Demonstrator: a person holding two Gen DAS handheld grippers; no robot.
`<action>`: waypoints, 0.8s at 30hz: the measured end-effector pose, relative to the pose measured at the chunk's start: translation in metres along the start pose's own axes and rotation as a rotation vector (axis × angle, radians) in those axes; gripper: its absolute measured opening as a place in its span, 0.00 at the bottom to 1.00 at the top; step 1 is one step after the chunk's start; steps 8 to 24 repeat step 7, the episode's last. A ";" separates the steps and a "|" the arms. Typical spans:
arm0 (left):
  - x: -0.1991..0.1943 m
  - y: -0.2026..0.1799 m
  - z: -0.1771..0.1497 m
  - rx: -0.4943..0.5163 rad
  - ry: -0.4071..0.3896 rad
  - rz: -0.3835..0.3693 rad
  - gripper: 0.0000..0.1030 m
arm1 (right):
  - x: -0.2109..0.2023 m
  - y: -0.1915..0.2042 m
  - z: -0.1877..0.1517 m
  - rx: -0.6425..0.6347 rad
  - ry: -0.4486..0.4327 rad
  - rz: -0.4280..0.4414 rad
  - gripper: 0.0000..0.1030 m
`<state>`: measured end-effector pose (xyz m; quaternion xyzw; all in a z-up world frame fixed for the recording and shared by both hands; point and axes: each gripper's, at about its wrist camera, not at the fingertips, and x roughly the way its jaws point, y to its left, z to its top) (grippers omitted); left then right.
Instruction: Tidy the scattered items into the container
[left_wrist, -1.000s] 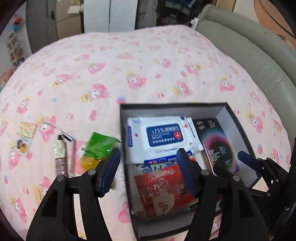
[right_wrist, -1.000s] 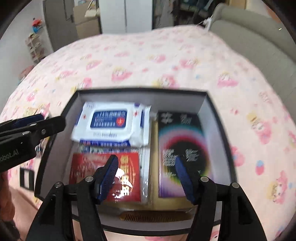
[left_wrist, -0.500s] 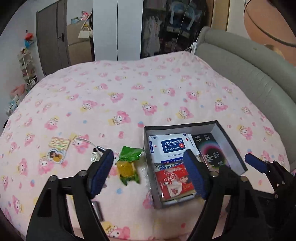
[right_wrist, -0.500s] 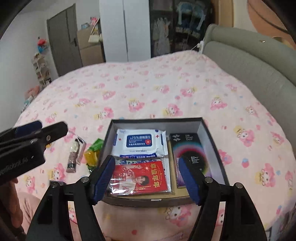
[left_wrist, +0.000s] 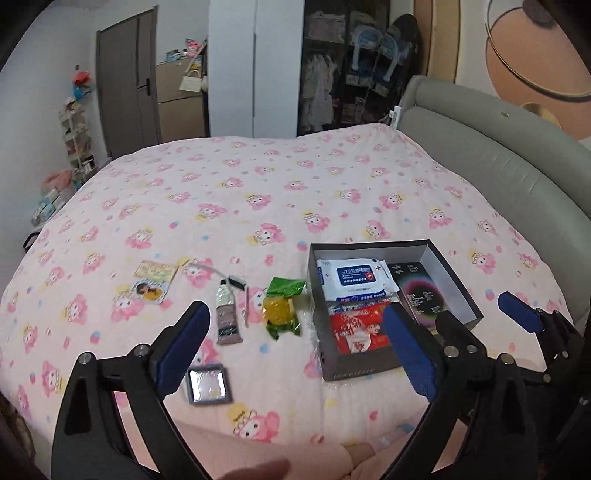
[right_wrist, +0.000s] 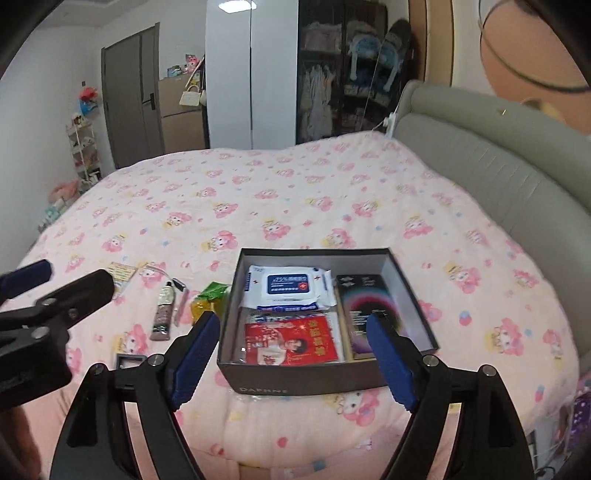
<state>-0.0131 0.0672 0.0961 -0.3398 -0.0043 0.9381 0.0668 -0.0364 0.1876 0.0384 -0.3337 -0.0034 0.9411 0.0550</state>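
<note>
Some things were hard to see: the words on the wipes pack (right_wrist: 290, 287) were too small to read, and the left gripper's blue pad (left_wrist: 409, 350) covered part of the red packet (left_wrist: 356, 328) and a corner of the box (left_wrist: 360, 365). In the right view, a blue pad (right_wrist: 389, 363) hid the near end of the dark booklet (right_wrist: 364, 301). The small square mirror (left_wrist: 207, 384) was blurry, and in the right view it was half hidden behind the right gripper's arm. The left gripper (left_wrist: 295, 349) was wide open and held nothing, up above the bed (left_wrist: 258, 177). The right gripper (right_wrist: 291, 360) was wide open too, with nothing in it, up over the near side of the box. The box sat on the pink bed cover near the front edge, with the wipes pack, red packet and dark booklet inside it. Left of the box, on the cover, lay a green and yellow candy bag (left_wrist: 282, 308), a tube (left_wrist: 227, 314), a thin pink stick (left_wrist: 246, 308), a small dark clip (left_wrist: 236, 282) and two stickers (left_wrist: 153, 280). The candy bag lay just beside the box
</note>
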 end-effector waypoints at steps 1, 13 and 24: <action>-0.006 0.001 -0.005 0.003 -0.013 0.010 0.96 | -0.004 0.003 -0.004 -0.001 -0.009 0.004 0.78; -0.016 0.004 -0.020 0.020 -0.020 0.024 0.97 | -0.019 0.010 -0.018 0.007 0.000 0.066 0.78; -0.016 0.004 -0.020 0.020 -0.020 0.024 0.97 | -0.019 0.010 -0.018 0.007 0.000 0.066 0.78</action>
